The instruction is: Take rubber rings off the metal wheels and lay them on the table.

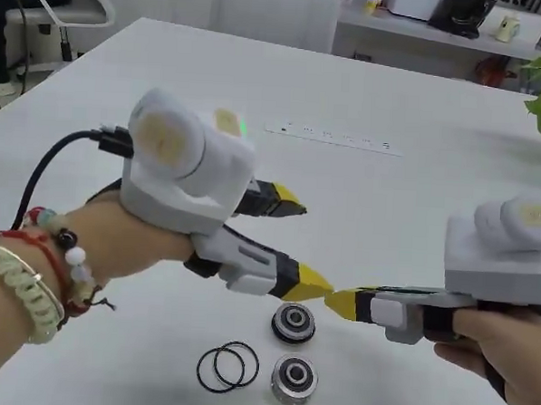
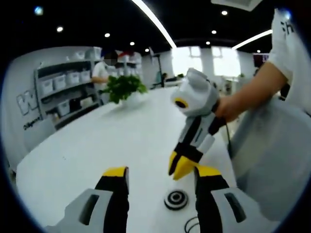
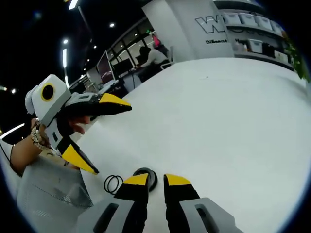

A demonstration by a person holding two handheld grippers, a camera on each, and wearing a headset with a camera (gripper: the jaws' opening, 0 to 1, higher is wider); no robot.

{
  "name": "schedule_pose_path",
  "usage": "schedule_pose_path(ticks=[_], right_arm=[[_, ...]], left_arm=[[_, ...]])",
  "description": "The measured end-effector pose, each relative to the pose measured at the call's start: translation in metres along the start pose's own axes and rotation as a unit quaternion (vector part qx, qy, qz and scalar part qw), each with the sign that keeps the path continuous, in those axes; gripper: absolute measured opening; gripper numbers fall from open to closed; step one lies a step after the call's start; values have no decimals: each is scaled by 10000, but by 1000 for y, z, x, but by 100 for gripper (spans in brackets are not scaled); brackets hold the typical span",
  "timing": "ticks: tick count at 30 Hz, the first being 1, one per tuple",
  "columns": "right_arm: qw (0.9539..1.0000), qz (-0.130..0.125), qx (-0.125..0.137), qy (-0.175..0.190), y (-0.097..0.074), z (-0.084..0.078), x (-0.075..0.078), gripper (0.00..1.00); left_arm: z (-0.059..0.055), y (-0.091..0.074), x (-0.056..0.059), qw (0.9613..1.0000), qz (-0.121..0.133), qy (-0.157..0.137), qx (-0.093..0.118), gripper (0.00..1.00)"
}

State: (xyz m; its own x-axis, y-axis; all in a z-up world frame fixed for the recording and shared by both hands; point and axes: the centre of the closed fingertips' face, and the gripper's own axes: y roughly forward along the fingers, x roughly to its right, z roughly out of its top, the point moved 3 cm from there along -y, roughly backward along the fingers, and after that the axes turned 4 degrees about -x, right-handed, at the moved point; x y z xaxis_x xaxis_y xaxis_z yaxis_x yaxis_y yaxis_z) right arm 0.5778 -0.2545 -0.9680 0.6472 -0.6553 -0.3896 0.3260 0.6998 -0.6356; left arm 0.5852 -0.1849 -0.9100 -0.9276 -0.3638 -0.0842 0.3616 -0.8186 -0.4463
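Your left gripper (image 1: 302,243) gapes wide, empty; your right gripper (image 1: 342,302) is nearly closed, empty; below them stand two metal wheels (image 1: 293,323); two rubber rings (image 1: 228,366) lie just beside; the table (image 1: 389,200) is open beyond.

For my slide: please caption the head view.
Open left gripper and right gripper near two metal wheels; two rubber rings lie beside.

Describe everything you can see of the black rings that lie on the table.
The black rings are two thin hoops, rubber by their look, lying flat on the white table. They overlap each other. In the head view they lie just left of the nearer metal wheel, apart from it. Nothing else touches them.
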Motion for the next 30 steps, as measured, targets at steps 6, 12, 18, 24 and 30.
schedule_pose_path(ticks=[6,12,18,24,30], right_arm=[[9999,12,-144,-54,4,-5,-1,9],[9991,79,-337,-246,8,-11,-4,11],[9969,114,-600,-499,15,-21,-6,18],[9952,117,-658,-715,18,-24,-8,21],[9931,203,-682,-935,19,-25,-12,21]], left_arm=[[-18,8,-2,9997,47,-59,-212,49],[-35,16,4,9989,-88,30,-449,40],[-46,20,10,9981,-139,10,-599,36],[-55,24,16,9969,-213,38,-758,30],[-61,26,22,9957,-311,100,-863,26]])
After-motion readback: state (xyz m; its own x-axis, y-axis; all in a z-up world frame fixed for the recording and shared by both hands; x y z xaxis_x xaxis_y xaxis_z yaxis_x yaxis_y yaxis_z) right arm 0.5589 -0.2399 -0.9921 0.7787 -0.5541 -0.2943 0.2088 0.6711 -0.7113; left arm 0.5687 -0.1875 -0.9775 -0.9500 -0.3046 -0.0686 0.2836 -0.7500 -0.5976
